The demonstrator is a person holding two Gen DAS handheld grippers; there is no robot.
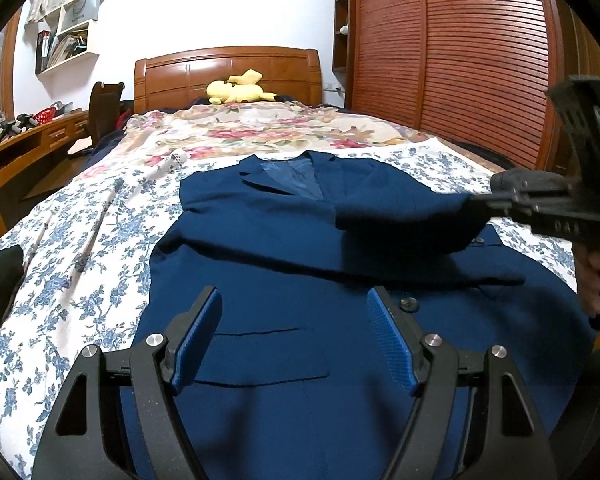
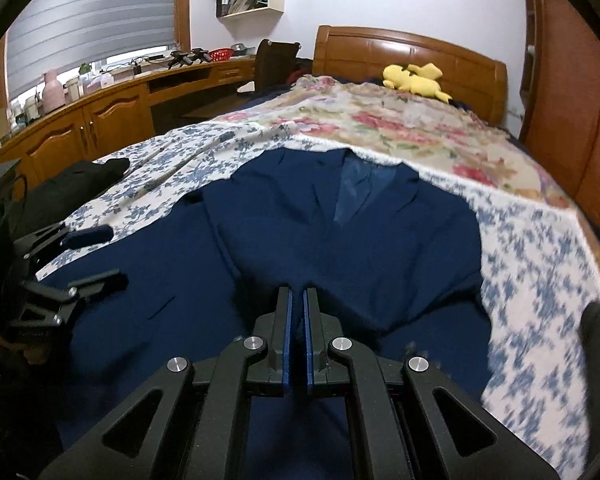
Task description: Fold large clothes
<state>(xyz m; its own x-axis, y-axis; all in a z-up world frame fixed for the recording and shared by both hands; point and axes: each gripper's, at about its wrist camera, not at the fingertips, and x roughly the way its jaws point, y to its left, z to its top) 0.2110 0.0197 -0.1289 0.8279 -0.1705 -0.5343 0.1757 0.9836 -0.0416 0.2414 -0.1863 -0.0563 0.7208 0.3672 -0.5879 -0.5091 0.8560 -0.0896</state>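
Note:
A navy blue suit jacket (image 1: 284, 240) lies front up on the bed, collar toward the headboard. My left gripper (image 1: 294, 332) is open and empty, hovering over the jacket's lower front near a pocket flap. My right gripper (image 2: 296, 312) is shut on the jacket's sleeve (image 1: 404, 220), lifted and drawn across the chest; in the left wrist view it comes in from the right (image 1: 500, 202). In the right wrist view the jacket (image 2: 340, 232) spreads ahead and the left gripper (image 2: 88, 256) shows at the left edge.
The bed has a blue-flowered sheet (image 1: 80, 248) and a pink-flowered blanket (image 1: 260, 128). A yellow plush toy (image 1: 236, 90) lies by the wooden headboard (image 1: 228, 68). A slatted wardrobe (image 1: 460, 60) stands right; a desk (image 2: 100, 112) and chair left. A dark garment (image 2: 80, 180) lies at the bed's left edge.

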